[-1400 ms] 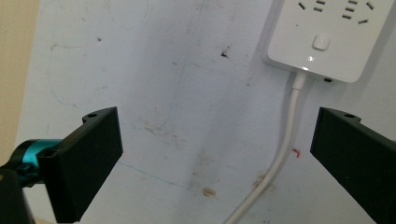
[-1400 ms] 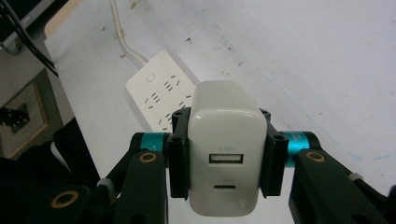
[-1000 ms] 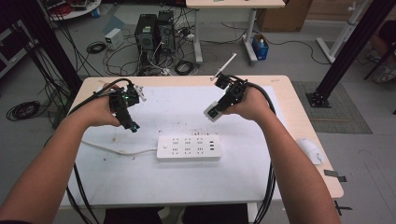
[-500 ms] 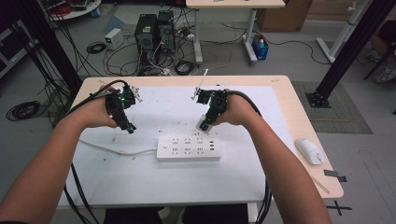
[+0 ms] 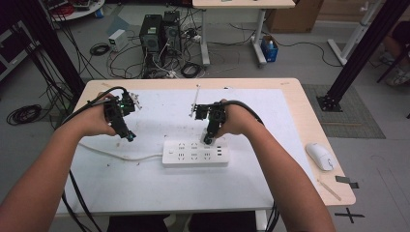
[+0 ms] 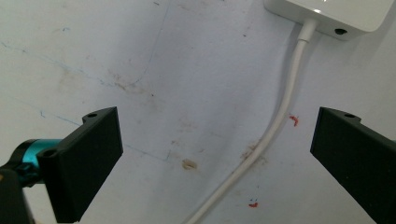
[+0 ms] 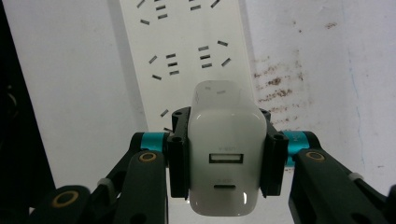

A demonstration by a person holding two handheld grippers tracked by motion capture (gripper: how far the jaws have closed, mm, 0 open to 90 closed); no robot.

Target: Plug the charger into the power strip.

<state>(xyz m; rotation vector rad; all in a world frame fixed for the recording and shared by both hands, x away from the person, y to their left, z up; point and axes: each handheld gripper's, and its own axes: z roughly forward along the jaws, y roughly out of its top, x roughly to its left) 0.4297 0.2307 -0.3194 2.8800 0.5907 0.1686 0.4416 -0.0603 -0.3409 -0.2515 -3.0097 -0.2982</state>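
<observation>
Charger, a white USB block, sits clenched in the right gripper just above the power strip mid-table; plugging in looks underway, needing prongs (hidden) lined over a socket, then pressed down. Left gripper hangs released over the strip's cord, with bare table all round.

This is a lab or tech workshop. At twelve o'clock beyond the worktable, two computer towers stand on the grey floor amid tangled cables. Black aluminium frame posts rise at two o'clock and ten o'clock, with another desk behind.
</observation>
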